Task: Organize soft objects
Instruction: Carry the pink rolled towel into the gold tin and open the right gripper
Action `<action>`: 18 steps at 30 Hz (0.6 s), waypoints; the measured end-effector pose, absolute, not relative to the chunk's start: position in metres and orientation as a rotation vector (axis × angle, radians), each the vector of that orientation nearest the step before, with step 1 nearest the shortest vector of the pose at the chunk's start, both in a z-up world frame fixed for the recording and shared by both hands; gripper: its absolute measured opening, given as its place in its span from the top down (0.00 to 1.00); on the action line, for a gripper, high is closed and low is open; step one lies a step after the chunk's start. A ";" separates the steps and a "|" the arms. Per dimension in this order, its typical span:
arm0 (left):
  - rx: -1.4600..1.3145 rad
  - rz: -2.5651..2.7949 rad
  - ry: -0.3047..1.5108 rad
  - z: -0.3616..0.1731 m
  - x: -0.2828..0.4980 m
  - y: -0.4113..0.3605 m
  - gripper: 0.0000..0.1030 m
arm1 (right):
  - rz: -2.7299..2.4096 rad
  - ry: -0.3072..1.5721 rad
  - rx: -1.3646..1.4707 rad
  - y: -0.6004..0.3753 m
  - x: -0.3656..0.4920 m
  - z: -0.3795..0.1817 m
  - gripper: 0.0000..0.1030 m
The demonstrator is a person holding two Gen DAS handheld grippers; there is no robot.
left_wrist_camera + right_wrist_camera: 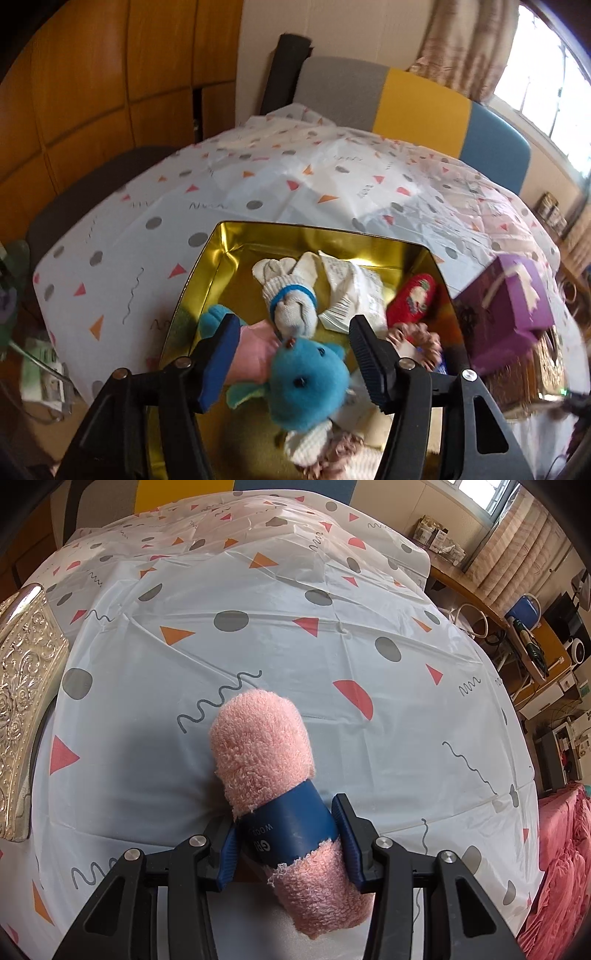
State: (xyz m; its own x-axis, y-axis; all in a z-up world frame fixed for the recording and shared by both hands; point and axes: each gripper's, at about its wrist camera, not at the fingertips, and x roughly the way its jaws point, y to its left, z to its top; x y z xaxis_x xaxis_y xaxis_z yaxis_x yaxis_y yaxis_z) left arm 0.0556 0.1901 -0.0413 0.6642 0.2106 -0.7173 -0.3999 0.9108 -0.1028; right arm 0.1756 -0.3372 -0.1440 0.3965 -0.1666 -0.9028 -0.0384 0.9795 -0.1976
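The right tool (290,843) is clamping a rolled pink towel (264,760) by its blue paper band (291,830). The roll's long axis is running forward from between the jaws, tilting slightly left, its rounded end pointing away over the desk (332,646), which is wearing a white cloth patterned with triangles and dots. Far left of this tool, an embossed gold tin wall (26,686) is showing only its outside.

The left wrist view is looking down into that tin (207,273) and showing the contents. The left tool (291,363) is hanging open above it, holding nothing. Between its fingers a blue plush toy (308,384) is lying, face up towards the camera. Just beyond it a rolled white sock bundle with a blue stripe (291,295) is lying lengthwise away from the tool, with a white folded cloth (354,291) and a red embroidered piece (413,299) to the right. A purple box (517,295) is standing outside the tin, further right.
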 end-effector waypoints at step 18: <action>-0.132 0.323 0.708 -0.027 0.009 0.150 0.26 | -0.064 1.183 -0.125 -0.343 0.178 -0.144 0.58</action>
State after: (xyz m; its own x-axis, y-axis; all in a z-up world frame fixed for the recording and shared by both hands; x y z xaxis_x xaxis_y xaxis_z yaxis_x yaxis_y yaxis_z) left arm 0.0091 0.1504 -0.0269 0.7125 0.2466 -0.6569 -0.3353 0.9421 -0.0100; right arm 0.1782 -0.3433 -0.1444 0.3776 -0.1156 -0.9187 -0.0159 0.9912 -0.1312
